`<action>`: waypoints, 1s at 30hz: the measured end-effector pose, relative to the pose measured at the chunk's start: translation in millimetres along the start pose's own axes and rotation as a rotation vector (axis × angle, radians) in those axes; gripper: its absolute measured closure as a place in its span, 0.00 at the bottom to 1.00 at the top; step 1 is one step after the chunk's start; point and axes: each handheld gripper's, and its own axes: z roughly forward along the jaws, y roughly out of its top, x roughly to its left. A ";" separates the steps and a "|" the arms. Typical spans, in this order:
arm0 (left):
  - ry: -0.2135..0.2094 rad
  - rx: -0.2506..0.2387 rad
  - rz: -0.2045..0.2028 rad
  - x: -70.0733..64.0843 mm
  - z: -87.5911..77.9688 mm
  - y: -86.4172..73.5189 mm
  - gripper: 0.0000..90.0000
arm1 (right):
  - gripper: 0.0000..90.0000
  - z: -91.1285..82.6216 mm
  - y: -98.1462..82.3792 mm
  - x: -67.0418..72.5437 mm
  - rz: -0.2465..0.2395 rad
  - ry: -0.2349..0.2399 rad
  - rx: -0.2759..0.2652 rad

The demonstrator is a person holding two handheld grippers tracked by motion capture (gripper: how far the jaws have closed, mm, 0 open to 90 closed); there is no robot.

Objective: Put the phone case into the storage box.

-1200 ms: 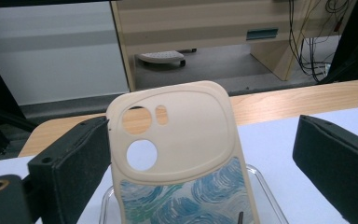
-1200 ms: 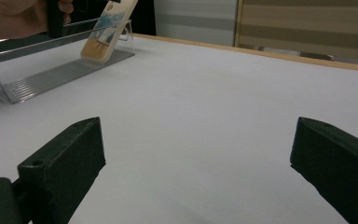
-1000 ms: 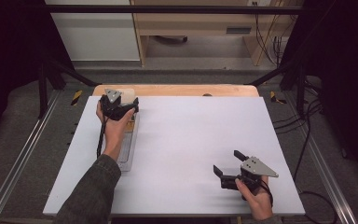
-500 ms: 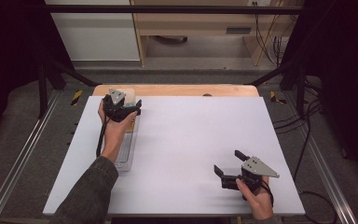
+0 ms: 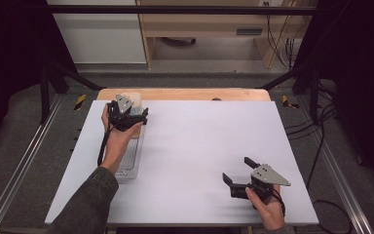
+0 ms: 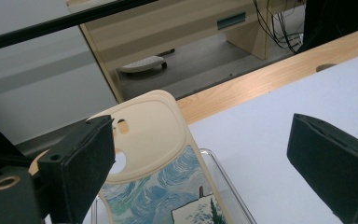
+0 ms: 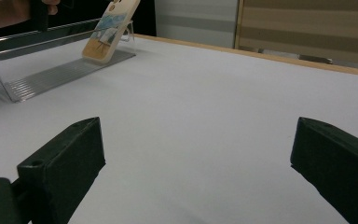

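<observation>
At far left of bench [image 5: 199,146], phone case [image 6: 154,154] in clear stand [image 7: 51,77] — light, stiff, slippery; take its side edges — left gripper [image 6: 205,154] fingers wide, empty.

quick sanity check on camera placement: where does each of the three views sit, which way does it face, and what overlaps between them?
High view: fixed above the person's side, facing forward and down on the table; shows both forearms, left gripper, right gripper.
Left gripper view: rides the left gripper, facing the table's far edge over the phone case; own open jaws show.
Right gripper view: rides the right gripper, low, facing across the table toward the clear stand; own open jaws show.
Shared: both gripper views see the phone case.
</observation>
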 end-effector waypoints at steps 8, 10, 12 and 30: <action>0.005 0.006 0.063 -0.7 -9.2 2.5 0.09 | 0.03 1.1 0.0 1.0 -0.002 0.000 0.002; 0.006 0.008 0.077 -1.3 -11.1 2.8 0.09 | 0.03 1.3 0.1 1.6 -0.003 0.001 0.001; 0.010 0.004 0.098 -1.2 -12.4 3.1 0.09 | 0.03 1.4 0.1 1.9 -0.004 0.001 0.002; 0.017 0.001 0.138 -7.6 -34.3 7.5 0.07 | 0.03 2.7 -0.7 4.4 -0.011 0.002 0.006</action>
